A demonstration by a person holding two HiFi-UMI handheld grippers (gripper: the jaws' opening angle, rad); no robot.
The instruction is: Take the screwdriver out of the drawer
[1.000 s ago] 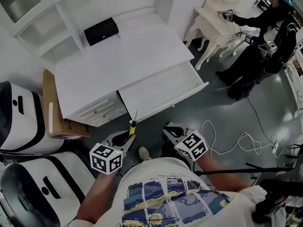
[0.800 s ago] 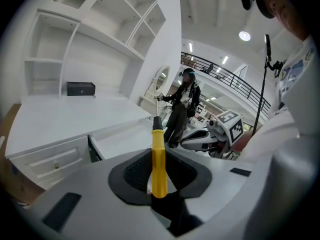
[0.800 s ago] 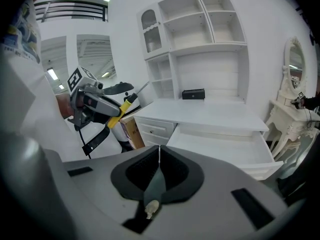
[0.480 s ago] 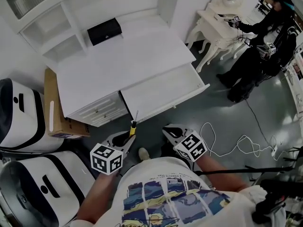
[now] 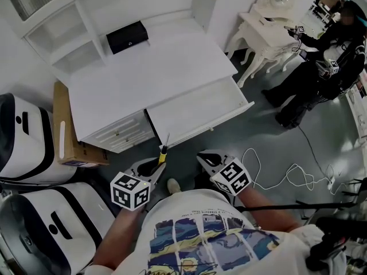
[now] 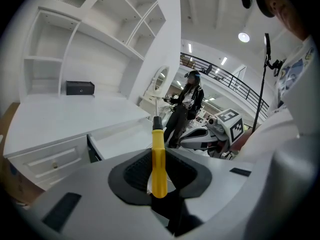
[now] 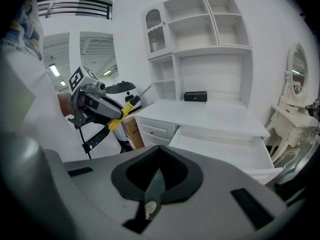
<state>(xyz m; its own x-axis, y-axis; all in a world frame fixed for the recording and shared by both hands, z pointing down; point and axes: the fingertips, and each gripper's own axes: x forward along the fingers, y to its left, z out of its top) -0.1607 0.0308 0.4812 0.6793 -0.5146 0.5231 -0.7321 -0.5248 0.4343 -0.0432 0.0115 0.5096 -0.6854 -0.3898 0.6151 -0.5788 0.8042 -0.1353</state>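
Closest in, both grippers hang over a strip of bare grey floor (image 5: 229, 139), which leaves open room between them and the front edge of the pulled-out drawer (image 5: 202, 125). To the left that strip is hemmed in by rounded white-and-black housings (image 5: 26, 145) and a cardboard box (image 5: 62, 125); to the right a white cable (image 5: 287, 173) loops across the floor. The screwdriver (image 5: 163, 152) is out of the drawer, clamped in the left gripper (image 5: 153, 166). In the left gripper view its handle (image 6: 158, 159) stands upright between the ribbed black pads, which press on it from both sides, and the shaft points up and away toward the drawer without touching it. The right gripper (image 5: 209, 158) sits just beside it, apart from it, its jaws pressed together with nothing between them, as the right gripper view (image 7: 156, 176) shows. The handle is smooth yellow plastic with a black collar and a thin metal shaft; the gripper bodies are matt grey. Beyond them the drawer is a shallow white tray with a raised rim, set in a flat, square-edged white desk (image 5: 149, 67) that carries a small black box (image 5: 125, 37) at its back. Farther off stand a white dressing table (image 5: 261, 30) with curved legs and a person (image 5: 321, 62) in dark clothes.
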